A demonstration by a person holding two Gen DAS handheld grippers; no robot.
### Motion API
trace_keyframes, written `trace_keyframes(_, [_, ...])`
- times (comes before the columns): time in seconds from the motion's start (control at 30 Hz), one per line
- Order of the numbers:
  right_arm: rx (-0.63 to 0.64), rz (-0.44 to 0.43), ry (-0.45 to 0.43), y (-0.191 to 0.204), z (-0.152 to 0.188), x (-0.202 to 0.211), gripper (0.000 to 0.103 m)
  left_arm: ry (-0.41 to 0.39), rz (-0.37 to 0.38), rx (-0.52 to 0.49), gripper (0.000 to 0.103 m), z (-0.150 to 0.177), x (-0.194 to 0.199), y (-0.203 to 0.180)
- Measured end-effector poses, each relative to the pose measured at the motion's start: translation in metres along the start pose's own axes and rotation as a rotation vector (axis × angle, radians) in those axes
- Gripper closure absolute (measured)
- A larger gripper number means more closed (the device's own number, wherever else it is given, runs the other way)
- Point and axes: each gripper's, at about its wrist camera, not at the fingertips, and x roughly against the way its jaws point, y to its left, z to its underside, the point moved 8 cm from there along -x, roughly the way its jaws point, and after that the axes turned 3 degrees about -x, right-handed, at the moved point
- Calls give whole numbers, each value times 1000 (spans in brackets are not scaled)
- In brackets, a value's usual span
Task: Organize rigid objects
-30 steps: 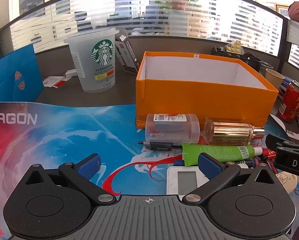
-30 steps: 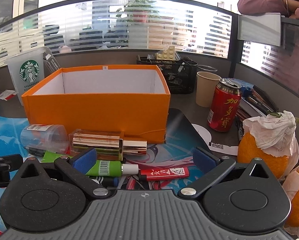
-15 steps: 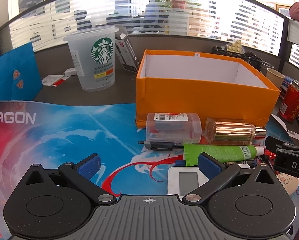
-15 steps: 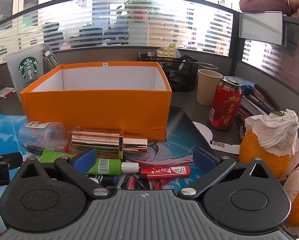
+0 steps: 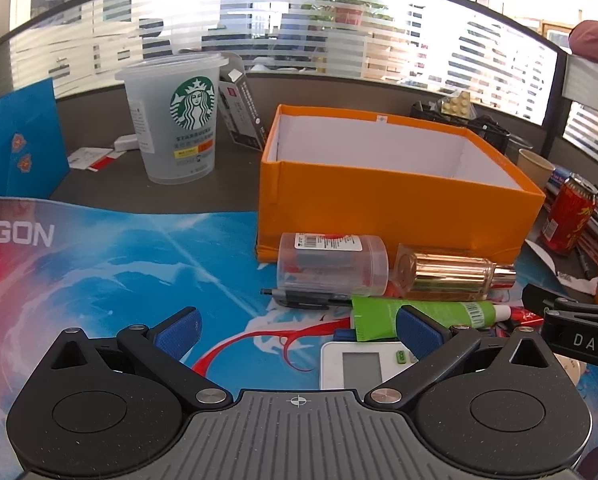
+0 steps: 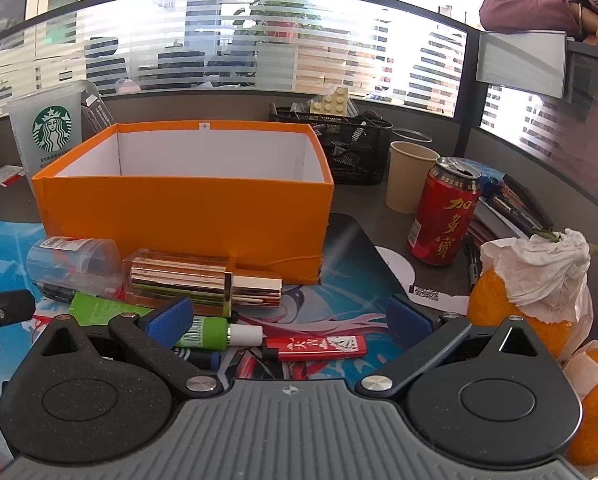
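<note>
An empty orange box (image 5: 395, 208) (image 6: 183, 208) stands on the desk mat. In front of it lie a clear plastic jar (image 5: 331, 262) (image 6: 73, 262), a gold perfume bottle (image 5: 451, 276) (image 6: 203, 284), a green tube (image 5: 439, 314) (image 6: 207, 330), a black pen (image 5: 303, 298), a red lighter (image 6: 319, 348) and a white device with a grey screen (image 5: 359, 366). My left gripper (image 5: 299, 328) is open, low over the mat, left of the pile. My right gripper (image 6: 289, 316) is open too, above the lighter and the tube's cap.
A Starbucks cup (image 5: 175, 120) and a blue paper bag (image 5: 19, 140) stand at the back left. A red can (image 6: 443, 210), a paper cup (image 6: 409, 176), a black mesh organiser (image 6: 339, 148) and tissue-wrapped oranges (image 6: 527, 300) crowd the right side.
Both grippers have edged slightly closer to the pile and the box. Nothing on the mat has moved, and both stay open.
</note>
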Motion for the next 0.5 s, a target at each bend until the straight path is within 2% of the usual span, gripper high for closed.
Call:
trace_keyframes(0.07, [33,-51,-3,0,1,3,0,-1,-2,3,0,3,2,5])
trace_keyframes(0.23, [187,-298,2,-8,4,17,0,-5,-17,12,0,3,2,13])
trace_keyframes(0.4, [327,-405,39,-18,17,18,0,-1,-29,28,0,3,1,20])
trace_keyframes(0.5, [349,-517,58,-17,25,20,0,-8,-33,16,0,2,0,18])
